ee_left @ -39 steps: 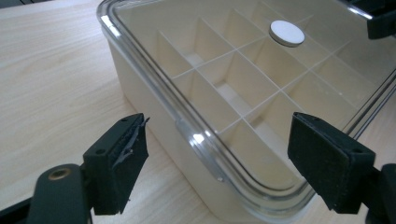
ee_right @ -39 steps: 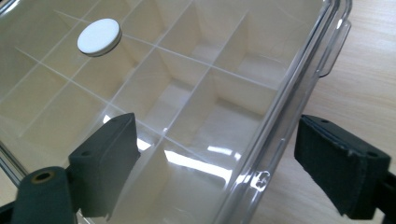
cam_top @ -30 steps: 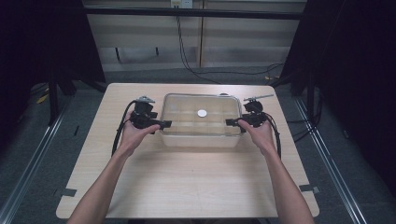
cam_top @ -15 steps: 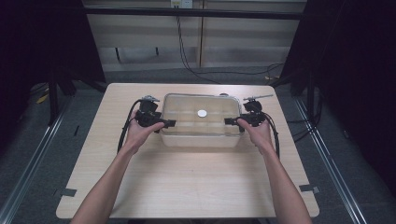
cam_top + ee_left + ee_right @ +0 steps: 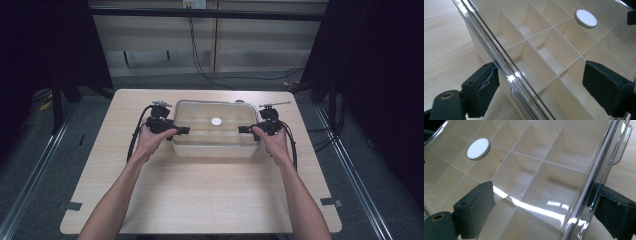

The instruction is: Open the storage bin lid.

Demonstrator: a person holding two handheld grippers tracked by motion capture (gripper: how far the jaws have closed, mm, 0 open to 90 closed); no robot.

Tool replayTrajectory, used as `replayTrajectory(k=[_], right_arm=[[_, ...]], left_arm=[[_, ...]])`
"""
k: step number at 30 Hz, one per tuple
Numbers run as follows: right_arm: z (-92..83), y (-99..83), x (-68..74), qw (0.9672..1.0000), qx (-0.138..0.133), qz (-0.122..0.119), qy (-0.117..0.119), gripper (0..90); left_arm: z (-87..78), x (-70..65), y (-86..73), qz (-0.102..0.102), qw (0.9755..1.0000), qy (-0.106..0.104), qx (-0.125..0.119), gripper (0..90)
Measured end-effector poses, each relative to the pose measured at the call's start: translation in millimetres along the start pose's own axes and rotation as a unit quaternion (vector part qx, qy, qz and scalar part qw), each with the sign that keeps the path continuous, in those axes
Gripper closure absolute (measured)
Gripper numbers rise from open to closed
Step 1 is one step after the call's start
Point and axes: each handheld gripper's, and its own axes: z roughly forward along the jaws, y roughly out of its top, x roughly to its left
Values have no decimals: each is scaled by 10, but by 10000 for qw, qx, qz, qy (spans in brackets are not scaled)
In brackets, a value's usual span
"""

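A clear plastic box [image 5: 215, 146] with several white-walled compartments stands on the table's far half. Its see-through lid carries a white round knob [image 5: 216, 121] at the centre. My left gripper [image 5: 183, 131] is at the box's left end and my right gripper [image 5: 243, 129] at its right end, both pointing inward. In the left gripper view my left gripper [image 5: 544, 92] is open, one jaw over the lid and one outside the lid's edge [image 5: 499, 57]; the knob [image 5: 586, 18] lies beyond. My right gripper [image 5: 544, 212] is likewise open astride the opposite edge, with the knob [image 5: 478, 149] ahead.
The light wooden table [image 5: 200, 200] has bare room in front of the box and at both sides. A clear latch [image 5: 621, 145] hangs on the box's right end. Black cables trail from both grippers. Dark floor and rails surround the table.
Both grippers have moved slightly inward, the left one more, so their open jaws now straddle the lid's ends. The box has not moved.
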Motion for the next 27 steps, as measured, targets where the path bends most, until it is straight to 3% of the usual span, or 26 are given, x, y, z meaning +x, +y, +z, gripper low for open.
replayTrajectory(k=[4,7,11,18,19,27], right_arm=[[-9,9,10,10000,-6,15,-42,100],[-50,-1,-5,9997,-204,101,-120,192],[-84,-3,-6,9995,-257,44,-190,222],[-143,5,-10,9983,-392,3,-420,305],[-146,6,-10,9981,-414,-8,-447,310],[-179,1,-19,9970,-689,74,-335,369]], left_arm=[[-13,15,1,-26,10000,-34,10,162],[-27,38,-7,-65,10000,-50,-21,176],[-29,30,-10,-98,9999,-39,-35,181],[-43,28,-18,-54,10000,-28,-35,180],[-69,13,-13,17,9999,66,-108,196],[-140,22,-17,-14,9994,3,-352,292]])
